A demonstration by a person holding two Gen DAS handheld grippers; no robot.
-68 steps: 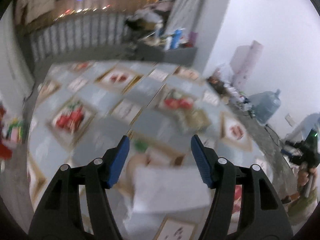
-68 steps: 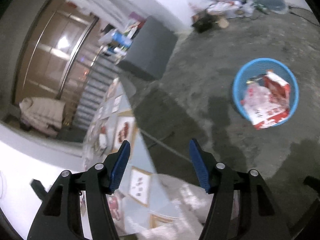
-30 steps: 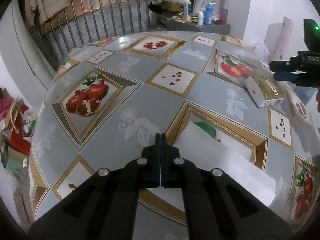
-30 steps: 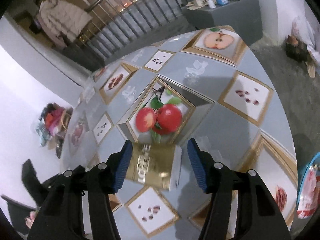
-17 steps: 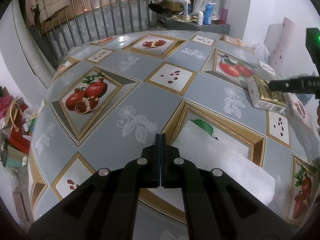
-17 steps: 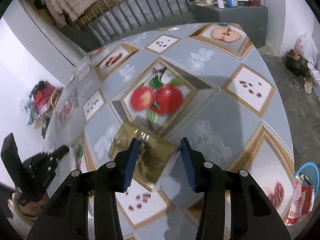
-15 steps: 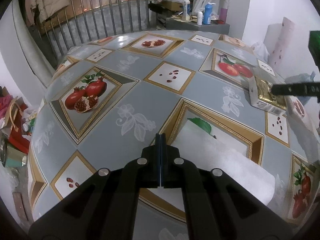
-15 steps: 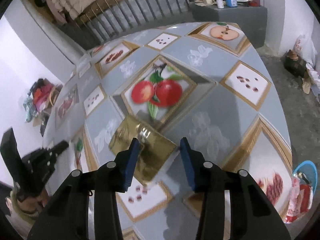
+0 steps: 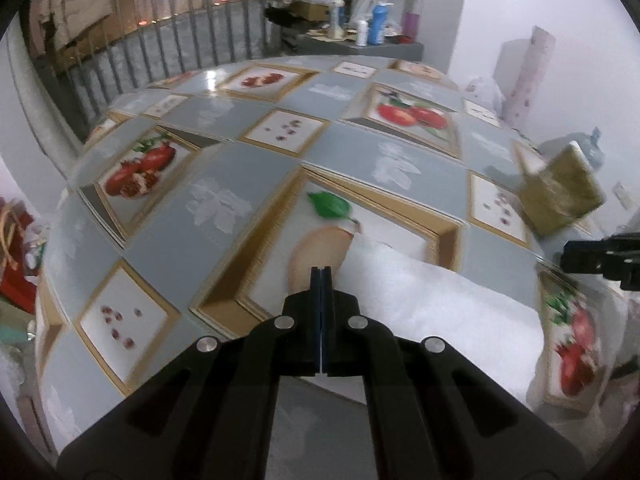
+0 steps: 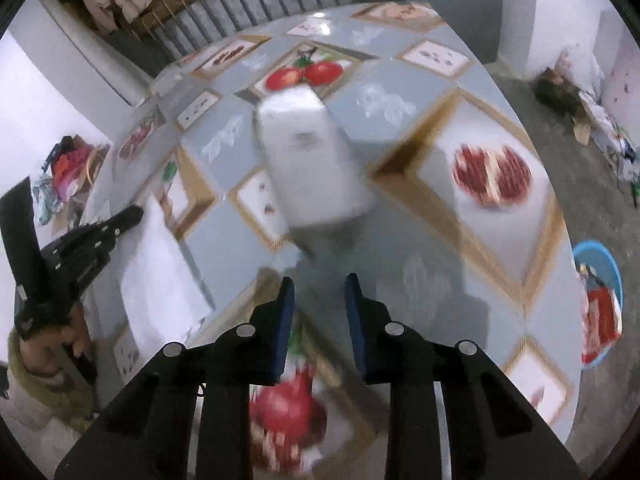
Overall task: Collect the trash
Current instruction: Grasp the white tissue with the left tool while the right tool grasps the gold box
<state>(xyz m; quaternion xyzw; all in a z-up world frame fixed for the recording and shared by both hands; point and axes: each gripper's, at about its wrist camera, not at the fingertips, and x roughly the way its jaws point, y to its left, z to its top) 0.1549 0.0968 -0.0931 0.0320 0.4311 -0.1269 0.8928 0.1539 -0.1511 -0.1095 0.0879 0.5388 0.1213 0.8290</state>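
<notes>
A white sheet of paper (image 9: 436, 312) lies on the fruit-patterned table (image 9: 248, 184); it also shows in the right wrist view (image 10: 160, 276). My left gripper (image 9: 321, 276) is shut at the sheet's near-left edge, and whether paper is between the jaws is unclear. A gold box (image 9: 560, 188) appears tilted and blurred near the table's right edge; in the right wrist view its white side (image 10: 312, 160) is ahead of my right gripper (image 10: 319, 284), which is open and empty, apart from the box. A blue trash basket (image 10: 600, 304) with trash stands on the floor at right.
A grey cabinet (image 10: 452, 4) with bottles stands beyond the table, before a metal railing (image 9: 160, 52). A water jug (image 9: 580, 148) and clutter sit by the right wall. Bags lie on the floor at left (image 10: 68, 176).
The right gripper has pulled back from the gold box, which now stands tilted with its white side showing. The left gripper stayed shut and shifted slightly along the paper's edge.
</notes>
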